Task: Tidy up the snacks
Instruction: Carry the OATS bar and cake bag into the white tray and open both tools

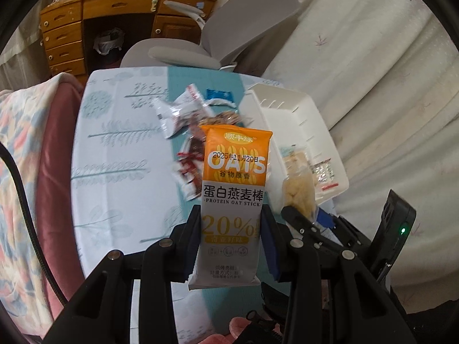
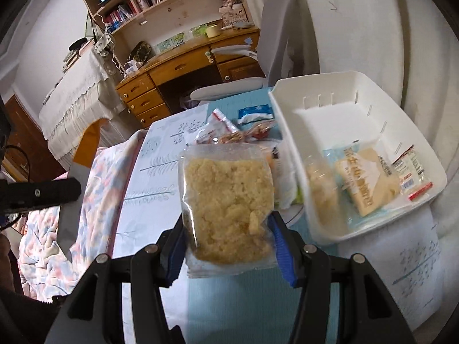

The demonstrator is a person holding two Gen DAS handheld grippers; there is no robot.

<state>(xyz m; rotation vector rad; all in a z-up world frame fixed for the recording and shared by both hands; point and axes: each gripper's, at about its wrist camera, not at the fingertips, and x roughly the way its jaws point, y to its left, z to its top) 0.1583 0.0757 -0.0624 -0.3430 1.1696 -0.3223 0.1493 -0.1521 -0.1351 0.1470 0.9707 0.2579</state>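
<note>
Covering most of both views is a table under a pale cloth printed with grey-blue leaves and a teal centre stripe (image 1: 120,149), with a quilted floral blanket (image 1: 17,154) draped at its left side. On the right part of the cloth sits a white rectangular plastic basket with slotted walls (image 2: 338,86); inside it lie a pale yellow wrapped biscuit pack (image 2: 365,182), a small clear sachet with red trim (image 2: 410,172) at the right wall, and a blurred clear pack of yellowish crumbs (image 2: 321,189) toward the left wall. Left of the basket, a loose heap of snacks rests on the teal stripe: a blue-and-white packet (image 1: 219,96), a silver-and-red foil packet (image 1: 178,109), and a clear pack of brown nut pieces (image 1: 221,119).

Pinched upright in the left gripper (image 1: 231,240) is an orange-and-white protein oat stick wrapper (image 1: 233,195); the black fingers (image 1: 188,243) press against both long edges of its lower half, opened only to the wrapper's width, above the table's near edge. The right gripper (image 2: 229,246) clamps a clear plastic bag of pale yellow crumbly cake (image 2: 229,200); its blue-padded fingers (image 2: 282,246) squeeze the bag's lower sides, the bag standing just left of the basket's near corner. In the left wrist view this same bag (image 1: 298,195) shows just right of the oat stick.
</note>
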